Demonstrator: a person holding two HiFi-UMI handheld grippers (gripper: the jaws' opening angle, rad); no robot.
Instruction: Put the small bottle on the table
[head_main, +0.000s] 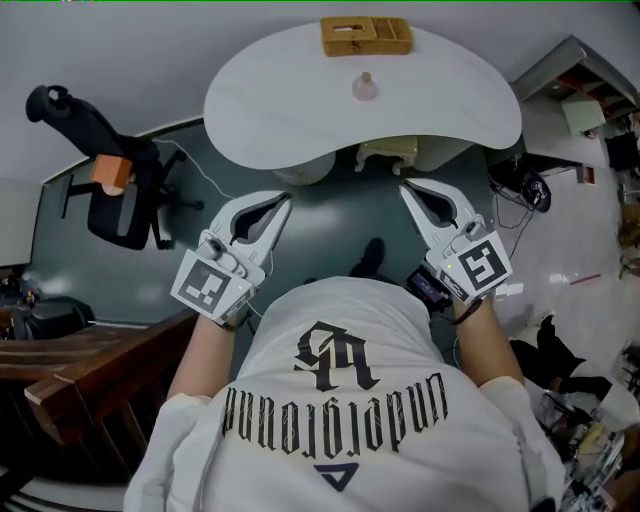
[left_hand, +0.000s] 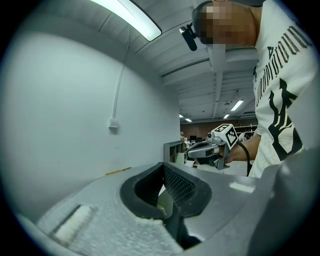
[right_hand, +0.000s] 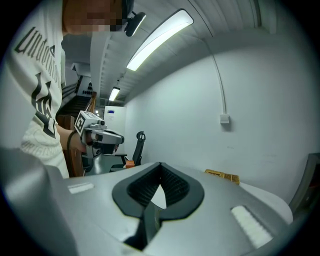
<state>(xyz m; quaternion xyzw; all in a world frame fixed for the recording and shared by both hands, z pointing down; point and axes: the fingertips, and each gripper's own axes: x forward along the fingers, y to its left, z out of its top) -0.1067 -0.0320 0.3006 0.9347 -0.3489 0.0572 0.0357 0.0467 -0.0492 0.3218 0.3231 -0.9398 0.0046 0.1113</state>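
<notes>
The small pinkish bottle (head_main: 364, 86) stands upright on the white rounded table (head_main: 280, 110), just in front of a wooden tray (head_main: 366, 35). I hold both grippers close to my chest, well short of the table and pointing toward it. The left gripper (head_main: 284, 201) is shut with nothing between its jaws, and so is the right gripper (head_main: 404, 186). In the left gripper view the jaws (left_hand: 163, 165) meet with nothing in them, and the right gripper (left_hand: 212, 145) shows beyond. The right gripper view shows shut jaws (right_hand: 160, 164) and the wooden tray (right_hand: 222, 175) on the table.
A black office chair (head_main: 110, 170) with an orange object on it stands to the left. A wooden rail (head_main: 70, 380) runs along the lower left. Cables and clutter (head_main: 560, 190) lie on the floor at the right. A grey wall lies behind the table.
</notes>
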